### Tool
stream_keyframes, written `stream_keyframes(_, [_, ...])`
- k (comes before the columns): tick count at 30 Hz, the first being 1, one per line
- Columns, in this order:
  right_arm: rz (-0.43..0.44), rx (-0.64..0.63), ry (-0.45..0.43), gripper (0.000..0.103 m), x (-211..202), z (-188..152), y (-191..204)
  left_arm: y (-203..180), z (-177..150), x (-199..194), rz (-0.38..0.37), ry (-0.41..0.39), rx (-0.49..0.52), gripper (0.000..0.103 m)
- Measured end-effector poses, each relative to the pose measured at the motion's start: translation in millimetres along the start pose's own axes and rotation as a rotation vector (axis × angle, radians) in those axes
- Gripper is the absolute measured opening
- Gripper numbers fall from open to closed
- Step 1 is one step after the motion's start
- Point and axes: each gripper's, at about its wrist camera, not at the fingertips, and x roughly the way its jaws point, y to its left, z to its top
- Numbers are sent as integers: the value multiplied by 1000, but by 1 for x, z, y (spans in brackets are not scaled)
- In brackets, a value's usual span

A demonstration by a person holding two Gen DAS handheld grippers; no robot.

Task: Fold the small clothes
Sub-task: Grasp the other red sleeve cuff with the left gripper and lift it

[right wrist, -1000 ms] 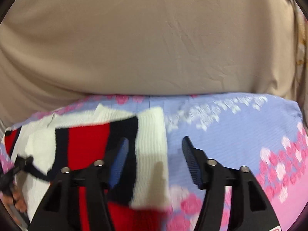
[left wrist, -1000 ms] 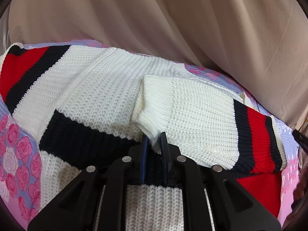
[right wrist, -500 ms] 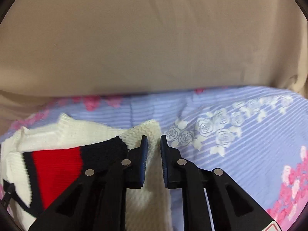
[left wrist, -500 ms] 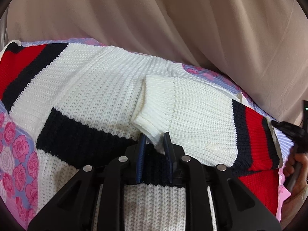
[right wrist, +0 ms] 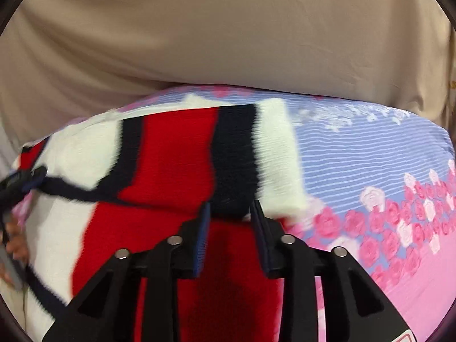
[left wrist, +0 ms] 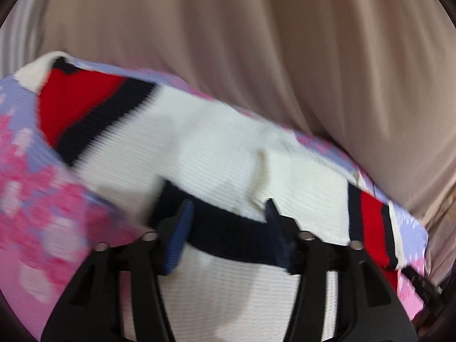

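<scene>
A small knit sweater point(left wrist: 216, 148) in white, red and navy lies spread on the floral sheet point(left wrist: 34, 205). One sleeve is folded over its body; its red-and-navy part point(left wrist: 370, 216) shows at right. My left gripper point(left wrist: 228, 213) is open above the navy band, holding nothing. In the right wrist view the sweater point(right wrist: 176, 165) fills the left and centre. My right gripper point(right wrist: 230, 208) is open, its jaws apart just over the sleeve's navy band point(right wrist: 233, 154). The left gripper point(right wrist: 20, 179) shows at the left edge. Both views are blurred.
A beige curtain point(right wrist: 228, 28) hangs close behind the bed. The sheet is blue-striped with pink roses point(right wrist: 384, 193) and stretches to the right of the sweater. The bed's far edge runs just beyond the sweater.
Both grippers were shut on sweater edges half a second ago and have opened and let go. Both have pulled back, and the views now blur with motion.
</scene>
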Motion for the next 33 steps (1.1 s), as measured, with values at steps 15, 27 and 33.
stream_keyframes(15, [58, -53, 71, 57, 22, -51, 31, 307, 142, 16, 204, -67, -672, 77])
stream_keyframes(27, [65, -25, 64, 61, 25, -49, 31, 158, 193, -52, 96, -272, -212, 5])
stream_keyframes(33, [69, 21, 50, 61, 24, -49, 24, -62, 151, -86, -246, -211, 189, 5])
